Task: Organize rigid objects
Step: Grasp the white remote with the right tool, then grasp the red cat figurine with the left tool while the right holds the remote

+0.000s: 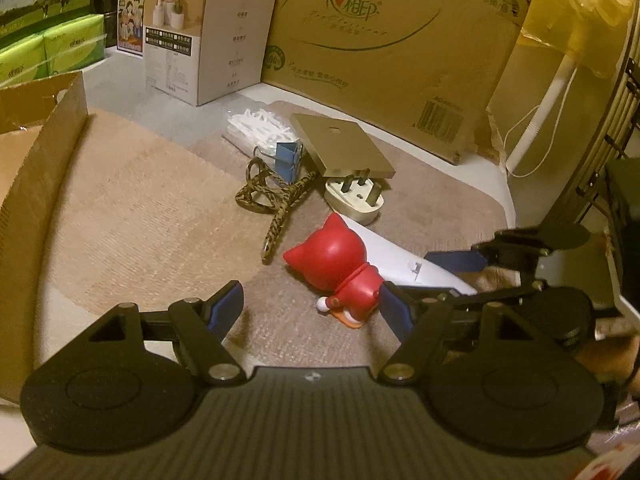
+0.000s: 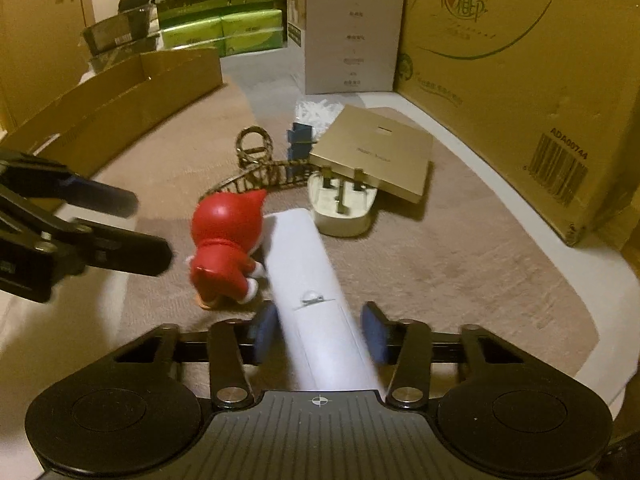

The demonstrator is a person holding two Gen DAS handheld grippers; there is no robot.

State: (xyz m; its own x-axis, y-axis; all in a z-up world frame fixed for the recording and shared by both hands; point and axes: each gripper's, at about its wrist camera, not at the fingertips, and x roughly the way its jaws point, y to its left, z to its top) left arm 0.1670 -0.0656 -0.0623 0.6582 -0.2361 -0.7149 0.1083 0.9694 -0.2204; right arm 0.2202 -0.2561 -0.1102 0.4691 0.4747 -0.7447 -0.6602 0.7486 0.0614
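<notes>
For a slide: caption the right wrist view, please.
Right gripper astride a white remote beside a red figurine; left gripper open nearby.

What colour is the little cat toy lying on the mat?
The cat toy is bright red with white hands. The right wrist view shows it best.

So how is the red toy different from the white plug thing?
The red toy is a shiny figure with pointy ears; the white plug is a flat oval with metal prongs sticking up. The toy touches the white remote; the plug is tucked under the gold plate. Both lie on the mat.
</notes>
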